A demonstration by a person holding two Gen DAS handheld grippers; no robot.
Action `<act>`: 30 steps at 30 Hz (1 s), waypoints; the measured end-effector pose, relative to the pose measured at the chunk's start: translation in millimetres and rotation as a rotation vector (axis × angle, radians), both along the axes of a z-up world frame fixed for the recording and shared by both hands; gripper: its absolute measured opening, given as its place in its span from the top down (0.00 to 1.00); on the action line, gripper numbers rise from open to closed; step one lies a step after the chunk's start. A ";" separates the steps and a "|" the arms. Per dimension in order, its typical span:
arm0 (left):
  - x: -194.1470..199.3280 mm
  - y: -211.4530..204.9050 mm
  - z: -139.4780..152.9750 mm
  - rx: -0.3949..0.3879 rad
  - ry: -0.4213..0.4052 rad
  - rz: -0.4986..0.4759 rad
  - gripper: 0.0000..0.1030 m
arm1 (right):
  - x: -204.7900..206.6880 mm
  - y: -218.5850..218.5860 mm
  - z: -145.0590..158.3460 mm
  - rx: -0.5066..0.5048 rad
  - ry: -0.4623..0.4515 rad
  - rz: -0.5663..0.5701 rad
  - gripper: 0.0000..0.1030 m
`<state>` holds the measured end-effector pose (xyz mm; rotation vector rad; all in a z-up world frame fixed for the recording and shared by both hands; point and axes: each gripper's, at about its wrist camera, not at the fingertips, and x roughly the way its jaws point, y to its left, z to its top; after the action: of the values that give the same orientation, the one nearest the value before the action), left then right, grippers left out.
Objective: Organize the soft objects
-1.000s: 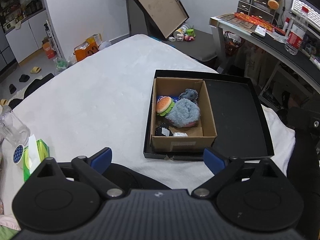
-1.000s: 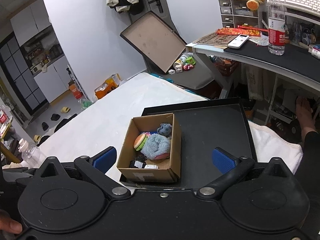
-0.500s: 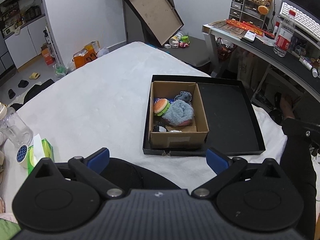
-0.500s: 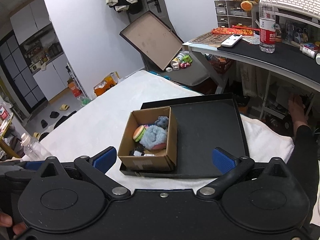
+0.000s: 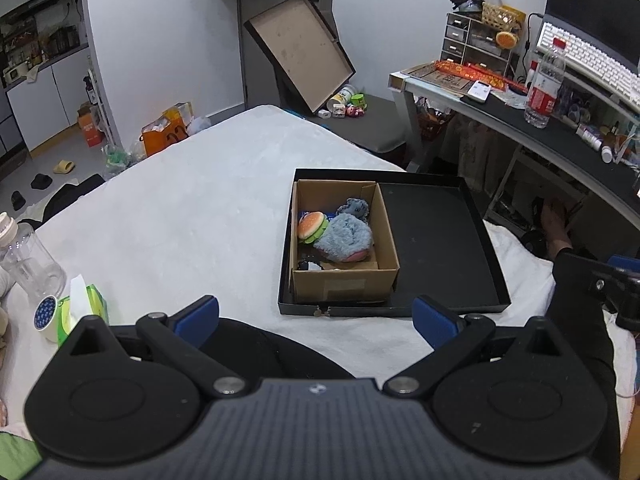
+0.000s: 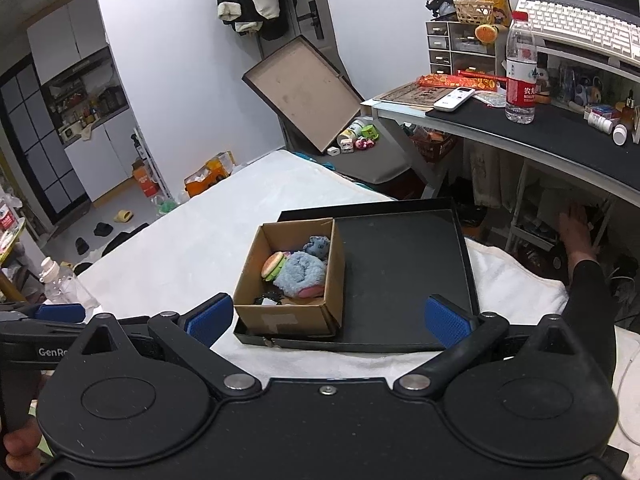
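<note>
A cardboard box stands in the left part of a black tray on a white bed. In it lie a plush burger, a fluffy blue-grey soft toy, a smaller blue plush and a small dark item. The box, burger and blue toy also show in the right wrist view. My left gripper is open and empty, held back above the bed's near edge. My right gripper is open and empty, also short of the tray.
A clear bottle, a tape roll and a green tissue pack lie at the bed's left edge. A desk with a water bottle and keyboard stands right. An open box lid leans at the wall. A person's leg and foot lie right of the tray.
Both grippers have pulled back and up from the box, so box and tray look smaller and farther. Both stay open and empty. The toys have not moved.
</note>
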<state>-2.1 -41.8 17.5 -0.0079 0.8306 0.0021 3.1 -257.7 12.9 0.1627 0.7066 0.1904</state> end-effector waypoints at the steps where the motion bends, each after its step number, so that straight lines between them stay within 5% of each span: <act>1: -2.1 0.5 0.8 -0.005 -0.003 -0.001 0.01 | -2.2 0.6 0.9 -0.001 -0.003 0.002 0.00; 30: -28.0 6.4 3.8 0.000 -0.038 -0.013 0.01 | -21.4 -6.9 -3.8 0.029 -0.004 -0.009 0.00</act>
<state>-30.1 -35.3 21.3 -0.0019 0.7928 -0.0104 -18.3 -264.5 9.1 0.1927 0.6996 0.1922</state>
